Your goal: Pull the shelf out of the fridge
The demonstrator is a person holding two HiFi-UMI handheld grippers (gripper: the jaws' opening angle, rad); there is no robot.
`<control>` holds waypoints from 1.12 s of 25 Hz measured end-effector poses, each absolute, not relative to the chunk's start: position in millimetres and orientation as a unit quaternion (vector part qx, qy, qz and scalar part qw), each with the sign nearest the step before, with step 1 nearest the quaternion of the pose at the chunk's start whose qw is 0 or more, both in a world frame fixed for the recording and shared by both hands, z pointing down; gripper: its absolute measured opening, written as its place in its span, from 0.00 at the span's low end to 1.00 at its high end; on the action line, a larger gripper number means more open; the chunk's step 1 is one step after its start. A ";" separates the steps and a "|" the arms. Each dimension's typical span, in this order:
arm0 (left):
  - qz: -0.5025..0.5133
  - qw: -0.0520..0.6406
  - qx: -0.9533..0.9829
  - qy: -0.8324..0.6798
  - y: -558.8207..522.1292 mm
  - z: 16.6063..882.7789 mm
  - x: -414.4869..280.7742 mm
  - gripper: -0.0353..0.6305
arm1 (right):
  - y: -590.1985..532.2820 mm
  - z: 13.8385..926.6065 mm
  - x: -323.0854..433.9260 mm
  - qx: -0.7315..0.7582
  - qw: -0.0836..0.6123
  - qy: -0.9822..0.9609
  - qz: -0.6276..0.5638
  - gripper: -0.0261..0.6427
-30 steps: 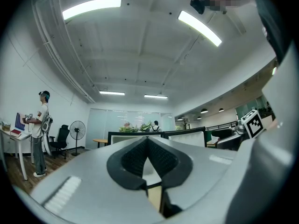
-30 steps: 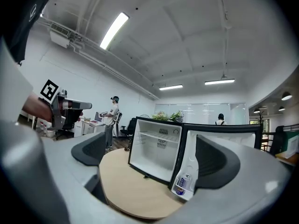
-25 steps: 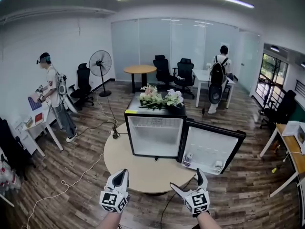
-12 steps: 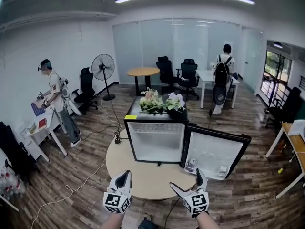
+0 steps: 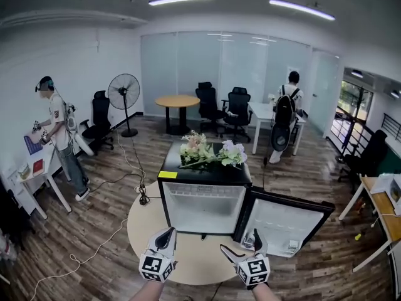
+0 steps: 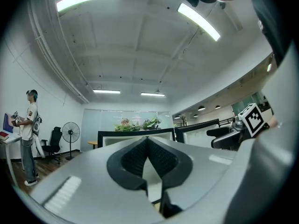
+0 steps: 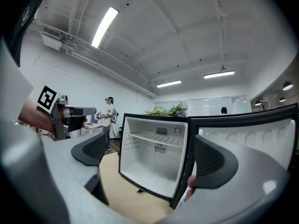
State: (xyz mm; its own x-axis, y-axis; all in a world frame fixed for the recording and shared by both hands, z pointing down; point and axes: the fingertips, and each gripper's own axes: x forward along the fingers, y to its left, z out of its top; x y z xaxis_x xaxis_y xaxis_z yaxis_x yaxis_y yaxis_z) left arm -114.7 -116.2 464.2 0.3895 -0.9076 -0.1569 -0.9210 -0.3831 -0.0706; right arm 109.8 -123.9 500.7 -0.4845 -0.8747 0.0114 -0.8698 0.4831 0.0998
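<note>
A small black fridge [image 5: 199, 207] stands on a round wooden table [image 5: 188, 265], its door [image 5: 283, 216] swung open to the right. A white wire shelf [image 5: 203, 191] sits high in the white interior, also seen in the right gripper view as the shelf [image 7: 153, 138] inside the fridge [image 7: 154, 164]. My left gripper [image 5: 168, 233] hovers shut over the table in front of the fridge, jaws pressed together [image 6: 147, 143]. My right gripper [image 5: 240, 243] is open and empty, pointing at the fridge opening [image 7: 152, 158]. Neither touches the fridge.
Flowers [image 5: 208, 151] lie on the fridge top. A person [image 5: 55, 130] stands at a desk far left, near a fan [image 5: 124, 93]. Another person with a backpack [image 5: 285, 113] stands at the back. Cables [image 5: 135, 190] run across the floor; a desk [image 5: 382, 196] is at right.
The view has moved closer to the fridge, which now looms larger. Both grippers sit nearer its front, their jaw states unchanged.
</note>
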 end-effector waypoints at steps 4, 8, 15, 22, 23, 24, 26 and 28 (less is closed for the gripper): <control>0.047 0.070 -0.839 0.537 -159.0 467.3 -118.8 0.05 | -158.1 502.7 96.2 0.515 0.038 -0.855 -0.034 0.93; 0.049 0.059 -0.848 0.525 -199.5 473.3 -125.8 0.05 | -189.9 505.8 80.7 0.522 0.044 -0.851 -0.029 0.93; 0.047 0.053 -0.864 0.499 -258.2 484.1 -132.5 0.05 | -243.5 520.7 60.2 0.537 0.059 -0.841 -0.022 0.93; 0.054 0.048 -0.873 0.483 -302.2 497.7 -138.9 0.05 | -286.2 525.4 49.9 0.555 0.056 -0.830 -0.023 0.92; 0.053 0.046 -0.874 0.481 -306.7 500.3 -139.6 0.05 | -291.1 527.6 48.8 0.556 0.056 -0.829 -0.021 0.92; 0.053 0.045 -0.875 0.479 -310.8 502.9 -139.8 0.05 | -295.9 529.6 47.7 0.557 0.056 -0.828 -0.020 0.92; 0.052 0.043 -0.877 0.477 -317.6 506.7 -138.9 0.05 | -305.5 531.5 45.0 0.557 0.057 -0.828 -0.020 0.92; 0.052 0.041 -0.877 0.476 -322.2 508.1 -136.8 0.05 | -314.2 531.0 42.3 0.555 0.056 -0.830 -0.020 0.92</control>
